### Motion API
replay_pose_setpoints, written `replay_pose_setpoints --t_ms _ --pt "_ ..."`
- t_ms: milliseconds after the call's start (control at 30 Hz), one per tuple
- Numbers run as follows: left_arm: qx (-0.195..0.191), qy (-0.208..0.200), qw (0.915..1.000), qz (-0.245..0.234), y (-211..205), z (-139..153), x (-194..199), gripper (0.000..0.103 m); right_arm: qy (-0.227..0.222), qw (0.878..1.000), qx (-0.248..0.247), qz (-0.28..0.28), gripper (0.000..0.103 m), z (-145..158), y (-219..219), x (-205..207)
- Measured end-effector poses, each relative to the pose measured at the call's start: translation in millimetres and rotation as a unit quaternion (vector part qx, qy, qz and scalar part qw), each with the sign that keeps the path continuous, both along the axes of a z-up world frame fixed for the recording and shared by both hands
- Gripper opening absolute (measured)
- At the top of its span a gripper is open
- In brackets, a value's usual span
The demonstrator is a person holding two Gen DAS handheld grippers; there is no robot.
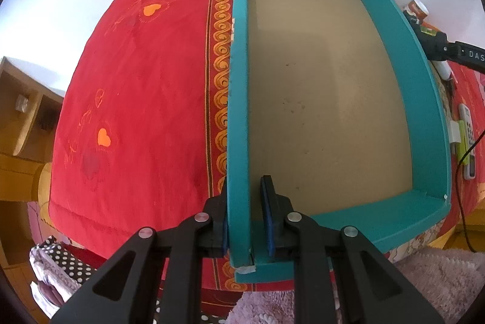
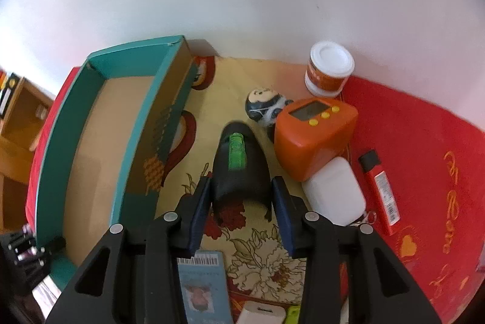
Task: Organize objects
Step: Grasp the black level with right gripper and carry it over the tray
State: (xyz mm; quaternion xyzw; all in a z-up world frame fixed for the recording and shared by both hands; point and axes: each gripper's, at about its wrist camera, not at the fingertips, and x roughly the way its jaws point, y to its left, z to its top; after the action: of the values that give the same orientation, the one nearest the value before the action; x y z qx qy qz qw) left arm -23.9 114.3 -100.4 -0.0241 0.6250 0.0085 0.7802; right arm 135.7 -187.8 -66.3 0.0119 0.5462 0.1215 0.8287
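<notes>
Left gripper (image 1: 247,221): I pinch teal box (image 1: 424,99) wall, stiff cardboard, light | Right gripper (image 2: 241,214): jaws narrowed, straddling black mouse-like object (image 2: 242,175) on cloth beside box, contact unclear; smooth, slippery, grip its flanks.

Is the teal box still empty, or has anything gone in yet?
Empty. The left wrist view shows the teal box with a bare tan floor; the right wrist view shows the items still lying outside it.
</notes>
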Motion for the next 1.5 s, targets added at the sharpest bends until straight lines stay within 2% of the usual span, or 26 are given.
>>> replay_pose_setpoints --t_ms 333,400,467,733,767,833,900,1033,1267,1367,1500 --pt "-0.004 -0.004 1.0 -0.003 -2.7 2.4 -1.6 0.016 0.036 0.998 -0.026 0.037 0.041 -19.0 8.7 -11.6" --pt "-0.01 -0.005 0.9999 -0.001 0.4 3.0 -1.9 0.016 0.038 0.998 -0.028 0.04 0.045 -17.4 8.1 -12.3" --pt "-0.014 -0.005 0.9999 0.001 4.1 3.1 -2.6 0.016 0.037 0.998 -0.03 0.041 0.056 -15.6 9.4 -10.5" --pt "-0.012 -0.01 0.9999 -0.003 6.9 3.0 -7.0 0.016 0.046 0.997 -0.046 0.048 0.057 -26.2 27.6 11.5" --pt "-0.011 -0.01 0.9999 -0.004 5.9 3.3 -7.1 0.016 0.048 0.997 -0.047 0.045 0.054 -28.8 28.9 14.3" --pt "-0.012 -0.01 0.9999 0.0 5.2 3.3 -7.5 0.016 0.049 0.997 -0.049 0.047 0.041 -29.5 29.4 13.2" --pt "-0.007 -0.009 0.9999 -0.004 3.1 4.1 -7.6 0.016 0.044 0.996 -0.058 0.052 0.04 -28.2 30.0 13.6" --pt "-0.008 -0.007 0.9999 -0.007 0.8 5.2 -5.9 0.016 0.033 0.995 -0.067 0.066 0.04 -16.2 28.1 13.5" --pt "-0.007 -0.004 0.9999 -0.015 -0.7 7.6 -3.5 0.016 -0.003 0.991 -0.06 0.117 0.04 30.3 44.9 10.3" --pt "-0.007 -0.004 0.9998 -0.016 -1.6 7.7 -2.6 0.016 -0.017 0.986 -0.057 0.153 0.04 51.2 64.0 15.8" --pt "-0.01 -0.005 0.9998 -0.015 -1.4 8.6 -2.8 0.016 -0.034 0.974 -0.057 0.215 0.04 71.0 111.8 21.8"
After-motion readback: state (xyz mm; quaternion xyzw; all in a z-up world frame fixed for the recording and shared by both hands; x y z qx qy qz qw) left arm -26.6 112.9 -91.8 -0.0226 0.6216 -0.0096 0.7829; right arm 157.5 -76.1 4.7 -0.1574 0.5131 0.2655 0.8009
